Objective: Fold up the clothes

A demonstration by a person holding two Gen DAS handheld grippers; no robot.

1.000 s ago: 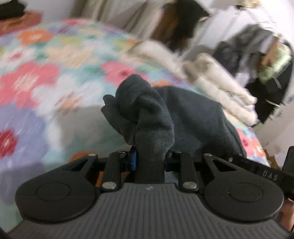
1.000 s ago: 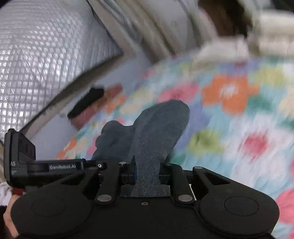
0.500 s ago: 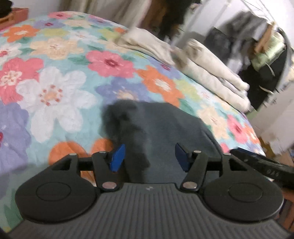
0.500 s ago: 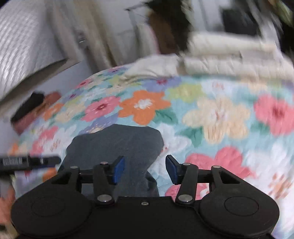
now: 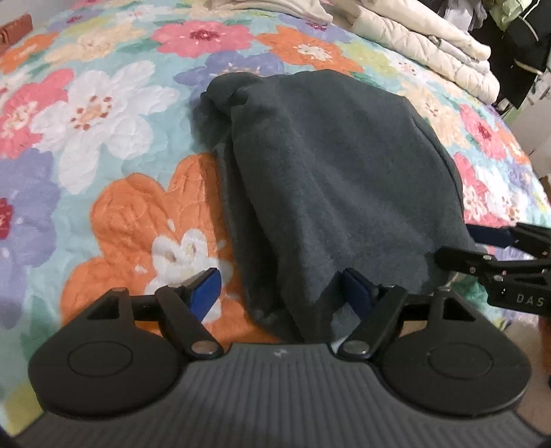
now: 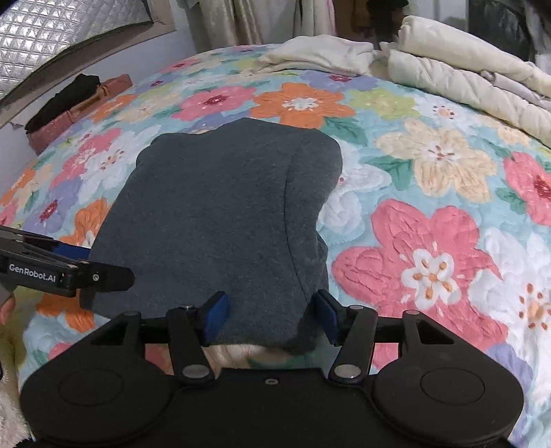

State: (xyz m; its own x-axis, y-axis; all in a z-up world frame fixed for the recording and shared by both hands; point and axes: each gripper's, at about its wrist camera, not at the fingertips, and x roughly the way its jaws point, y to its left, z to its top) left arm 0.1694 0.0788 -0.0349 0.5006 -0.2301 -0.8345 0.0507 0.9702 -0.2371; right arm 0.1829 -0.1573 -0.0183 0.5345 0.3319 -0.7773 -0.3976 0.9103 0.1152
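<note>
Dark grey knit, your garment [image 5: 330, 165] lies folded flat on the floral quilt [image 5: 103, 113]. Your left gripper [image 5: 280, 287] is spread wide over its near left corner, gripping nothing. Your right gripper [image 6: 270, 315] is spread wide too, straddling the near right edge. Cream bedding [image 6: 458, 72] is piled far right.

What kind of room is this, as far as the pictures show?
Most likely a bedroom. The work surface is a bed with a flowered quilt. A dark grey garment lies on it, with pale folded bedding at the far edge. Curtains hang behind.
</note>
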